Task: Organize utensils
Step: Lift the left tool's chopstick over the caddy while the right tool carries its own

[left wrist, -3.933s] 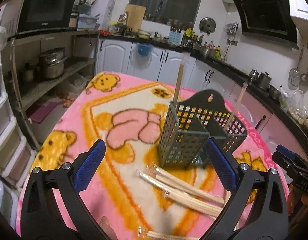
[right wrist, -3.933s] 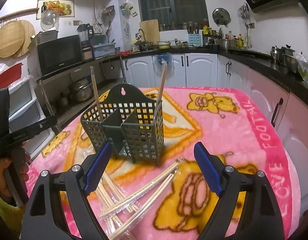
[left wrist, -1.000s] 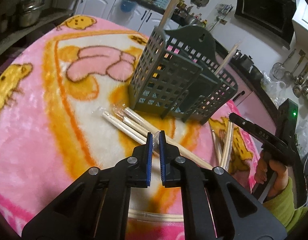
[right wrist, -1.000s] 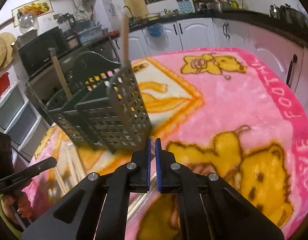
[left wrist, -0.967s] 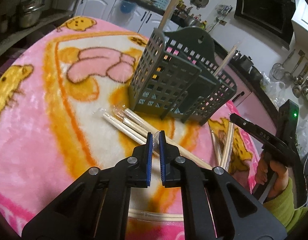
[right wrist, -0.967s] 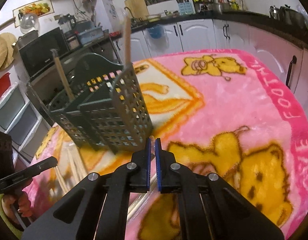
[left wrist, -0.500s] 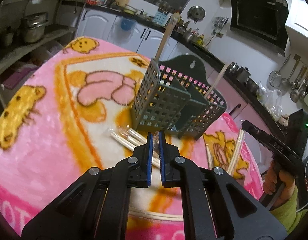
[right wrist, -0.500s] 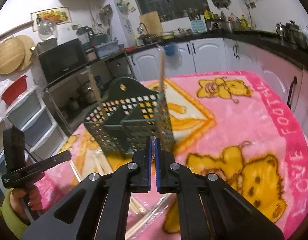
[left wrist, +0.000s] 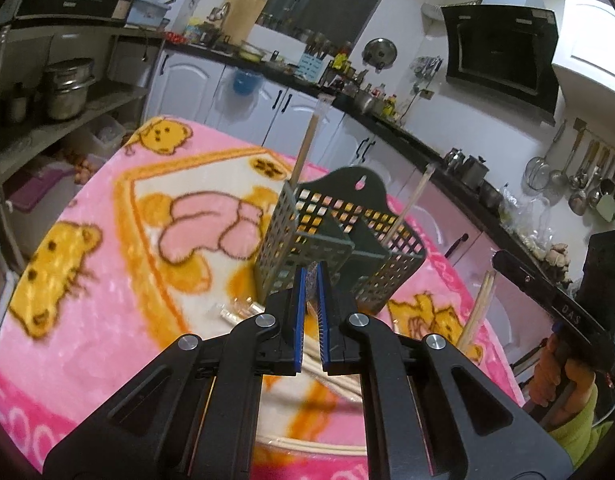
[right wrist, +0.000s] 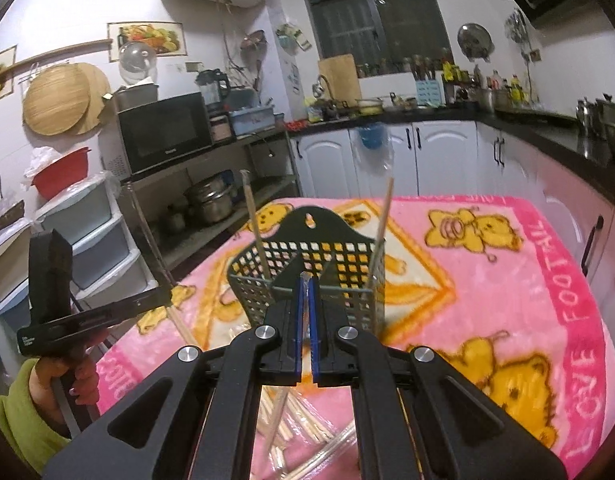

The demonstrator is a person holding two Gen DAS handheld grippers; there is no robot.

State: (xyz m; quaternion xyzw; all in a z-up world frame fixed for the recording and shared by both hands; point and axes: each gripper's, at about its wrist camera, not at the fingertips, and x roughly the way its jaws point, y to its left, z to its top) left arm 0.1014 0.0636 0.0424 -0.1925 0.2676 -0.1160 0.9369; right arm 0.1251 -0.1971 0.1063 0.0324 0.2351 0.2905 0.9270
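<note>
1. Left wrist view: the left gripper (left wrist: 312,292) sits at centre frame, jaws nearly pressed together and pinching a wrapped chopstick pair (left wrist: 312,280), its tip poking up right in front of the dark utensil caddy (left wrist: 339,236). More wrapped pairs lie on the pink blanket-covered surface (left wrist: 107,280) low in the frame.
2. Same view, right edge: the right gripper shows from the side, carrying a pair that hangs below it. That pair's length is hidden in its own camera.
3. Right wrist view: the right gripper (right wrist: 305,300) has its jaws pinched on another wrapped pair (right wrist: 305,282), centre frame, before the caddy. Two sticks already stand in the compartments.
4. Handling: these look light, stiff and thin, with slippery film wrap, so I'd grip mid-length, firmly, to stop swivelling.
</note>
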